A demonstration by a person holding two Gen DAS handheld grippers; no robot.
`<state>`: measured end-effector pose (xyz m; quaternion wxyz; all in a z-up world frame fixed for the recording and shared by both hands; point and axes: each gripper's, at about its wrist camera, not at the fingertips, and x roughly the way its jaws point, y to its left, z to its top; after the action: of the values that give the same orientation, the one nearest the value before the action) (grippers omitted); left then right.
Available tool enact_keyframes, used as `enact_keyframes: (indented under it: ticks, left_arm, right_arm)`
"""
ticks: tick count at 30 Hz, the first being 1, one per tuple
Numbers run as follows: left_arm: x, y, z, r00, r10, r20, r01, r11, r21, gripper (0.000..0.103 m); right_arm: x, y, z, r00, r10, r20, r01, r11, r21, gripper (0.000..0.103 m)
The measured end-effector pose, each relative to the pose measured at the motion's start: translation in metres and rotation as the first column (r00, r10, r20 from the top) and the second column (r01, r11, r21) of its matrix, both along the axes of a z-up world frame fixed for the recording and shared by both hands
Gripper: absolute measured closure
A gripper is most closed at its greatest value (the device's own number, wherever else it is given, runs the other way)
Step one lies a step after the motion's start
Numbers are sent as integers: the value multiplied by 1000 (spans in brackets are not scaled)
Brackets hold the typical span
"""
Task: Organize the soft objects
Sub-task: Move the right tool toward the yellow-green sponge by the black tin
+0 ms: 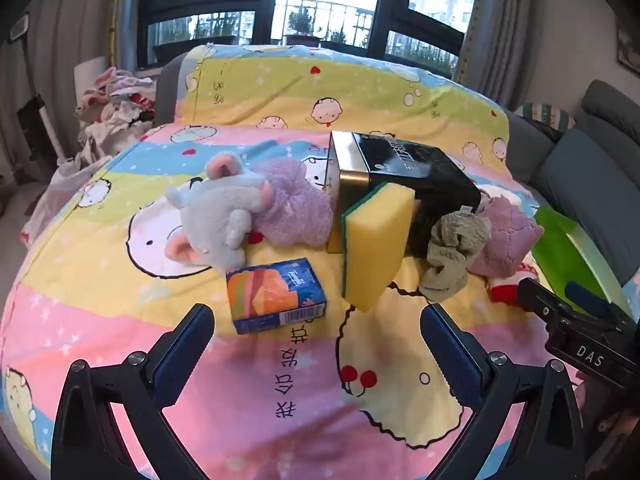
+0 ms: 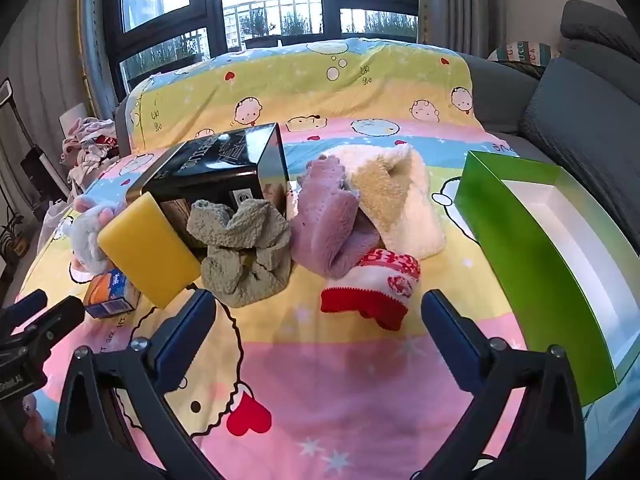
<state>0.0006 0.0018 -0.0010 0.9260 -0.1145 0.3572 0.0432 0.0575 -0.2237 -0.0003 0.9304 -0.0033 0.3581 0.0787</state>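
Observation:
Soft things lie on a cartoon-print blanket point(image 1: 120, 240). A grey plush mouse point(image 1: 216, 216) lies beside a lilac fluffy cloth point(image 1: 288, 208). A yellow sponge point(image 1: 376, 244) leans on a black box point(image 1: 404, 176). An olive rag point(image 2: 244, 248), a pink cloth point(image 2: 328, 224), a cream fleece point(image 2: 404, 200) and a red-and-white sock point(image 2: 376, 284) lie by it. A blue-orange tissue pack point(image 1: 276, 296) lies in front. My left gripper point(image 1: 316, 336) is open and empty before the pack. My right gripper point(image 2: 316, 320) is open and empty before the sock.
An open green box point(image 2: 520, 232) with a white inside stands at the right of the blanket. A grey sofa point(image 2: 580, 120) runs along the right. A heap of clothes point(image 1: 116, 112) lies at the far left. Windows are behind.

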Motion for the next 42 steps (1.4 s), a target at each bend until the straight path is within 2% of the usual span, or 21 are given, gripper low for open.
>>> enact_keyframes:
  ticks: [4,5,9,14,21,33,35,37,42]
  left_arm:
    - [0,15,-4,1000,8,-24,-9,998,-55,0]
    - [-2,9,-3,1000,7,-10,-7,999,-37,0]
    - [-3,10,-2,999,22,-38,-22,1000,7,0]
    - [-5,19,-5,997,58,-52,-58,998,-5,0]
    - [-7,26,-1,999,39,-32,-40,998,-43,0]
    - [-7,42,-3,997,58,-46,-61,995,-76,0]
    - [-7,44,-2,997,63,-43,-66,995,-72,0]
    - [-7,47,-1,997,68,-43,-71,995,-63,0]
    - [-7,58,-2,994,97,-53,-100,993,-70,7]
  right_arm:
    - [-1,-2,3,1000,9,3,-9,1000,22,1]
    - [-1,-6,1,1000,7,-1,-7,1000,17,1]
    - [-2,3,0,1000,3,-2,-3,1000,0,1]
    - [-3,2,0,1000,-2,-12,2,1000,15,2]
    - [-3,5,-1,1000,-9,-19,9,1000,12,8]
    - [-3,9,1,999,-35,-28,35,999,-8,16]
    - [-3,10,3,999,-32,-39,32,999,13,19]
    - [-2,14,7,999,-16,-51,18,999,40,25]
    - [13,36,18,988,73,-137,-47,982,182,25]
